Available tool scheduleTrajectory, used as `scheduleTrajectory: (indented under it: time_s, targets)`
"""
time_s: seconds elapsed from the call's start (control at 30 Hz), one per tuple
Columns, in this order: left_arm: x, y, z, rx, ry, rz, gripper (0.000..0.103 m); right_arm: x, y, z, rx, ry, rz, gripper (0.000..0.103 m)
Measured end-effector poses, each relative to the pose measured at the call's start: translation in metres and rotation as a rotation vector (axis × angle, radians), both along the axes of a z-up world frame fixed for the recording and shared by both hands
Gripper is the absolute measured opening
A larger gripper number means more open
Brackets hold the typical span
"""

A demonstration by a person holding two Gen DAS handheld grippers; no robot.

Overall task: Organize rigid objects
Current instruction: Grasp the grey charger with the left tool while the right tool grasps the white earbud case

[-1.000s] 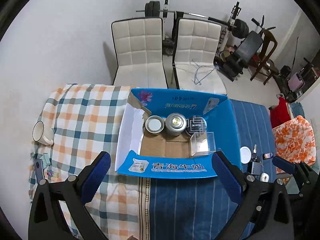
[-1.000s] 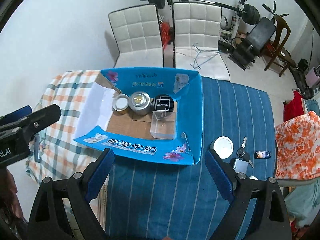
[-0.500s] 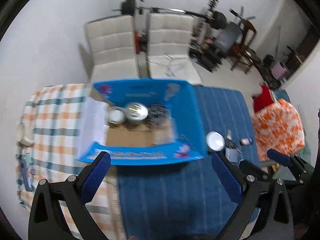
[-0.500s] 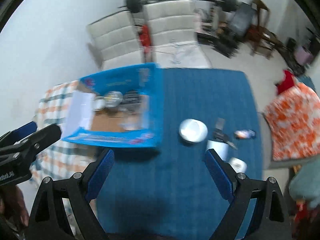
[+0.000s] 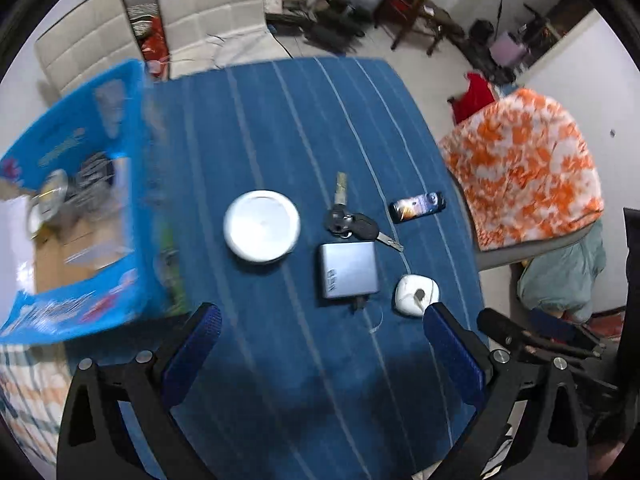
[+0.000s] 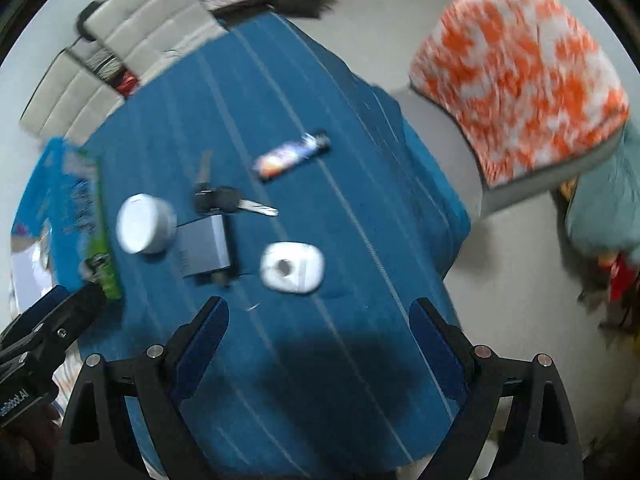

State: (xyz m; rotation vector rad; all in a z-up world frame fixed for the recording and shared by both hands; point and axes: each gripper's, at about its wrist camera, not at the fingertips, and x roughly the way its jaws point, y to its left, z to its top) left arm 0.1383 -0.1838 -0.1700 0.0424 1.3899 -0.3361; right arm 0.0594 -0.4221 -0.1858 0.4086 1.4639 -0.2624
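Left gripper (image 5: 320, 344) and right gripper (image 6: 318, 328): both wide, empty. White round tin (image 5: 261, 225), frame centre, looks light, rigid, smooth; grip across its rim

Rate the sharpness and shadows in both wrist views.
Left wrist view: keys and grey case fairly sharp, blue box smeared by motion. Right wrist view: blurred throughout, white round tin streaked; a dark shadow lies on the blue cloth between the open fingers.

box (image 5: 80, 200) left | tin (image 5: 261, 225) centre | keys (image 5: 352, 224) right of tin
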Motion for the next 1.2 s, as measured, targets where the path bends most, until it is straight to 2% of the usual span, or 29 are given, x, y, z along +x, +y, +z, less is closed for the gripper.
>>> scheduleTrajectory:
  time_s: [0.1, 0.27, 0.3, 0.33, 0.4, 0.43, 0.5, 0.67, 0.7, 0.73, 0.87, 0.97, 1.03, 1.2]
  targets:
    - [0.017, -0.021, -0.035, 0.053, 0.041, -0.026, 0.103, 0.002, -0.020, -0.039, 0.024, 0.062, -0.065, 0.088]
    - [0.034, -0.050, -0.096, 0.133, 0.135, -0.073, 0.098, -0.001, -0.036, -0.065, 0.034, 0.092, -0.105, 0.088]
    - [0.035, -0.053, -0.105, 0.134, 0.157, -0.079, 0.085, -0.001, -0.037, -0.069, 0.043, 0.093, -0.112, 0.088]
    - [0.034, -0.057, -0.114, 0.134, 0.182, -0.092, 0.061, -0.003, -0.038, -0.073, 0.059, 0.094, -0.122, 0.088]
    - [0.029, -0.065, -0.113, 0.176, 0.138, -0.133, 0.060, -0.004, -0.038, -0.080, 0.089, 0.101, -0.145, 0.088]
    - [0.027, -0.065, -0.114, 0.175, 0.142, -0.137, 0.059, -0.004, -0.037, -0.083, 0.103, 0.102, -0.155, 0.088]
    - [0.025, -0.052, -0.114, 0.153, 0.166, -0.092, 0.058, -0.004, -0.033, -0.087, 0.138, 0.101, -0.166, 0.088]
    - [0.009, -0.019, -0.119, 0.161, 0.203, -0.018, 0.057, 0.009, -0.014, -0.096, 0.194, 0.094, -0.155, 0.088]
    - [0.008, -0.018, -0.118, 0.155, 0.191, -0.006, 0.057, 0.014, -0.008, -0.100, 0.210, 0.096, -0.152, 0.088]
    - [0.008, -0.019, -0.119, 0.160, 0.189, 0.000, 0.057, 0.018, -0.002, -0.102, 0.201, 0.098, -0.145, 0.087]
    - [0.008, -0.023, -0.118, 0.187, 0.156, -0.009, 0.057, 0.035, 0.021, -0.111, 0.105, 0.137, -0.084, 0.071]
    - [0.008, -0.029, -0.119, 0.201, 0.142, -0.030, 0.056, 0.038, 0.031, -0.110, 0.037, 0.132, -0.054, 0.067]
    - [0.005, -0.036, -0.120, 0.221, 0.126, -0.056, 0.057, 0.039, 0.036, -0.107, -0.001, 0.127, -0.024, 0.060]
    - [-0.008, -0.045, -0.120, 0.221, 0.095, -0.079, 0.056, 0.036, 0.039, -0.104, -0.012, 0.122, 0.015, 0.059]
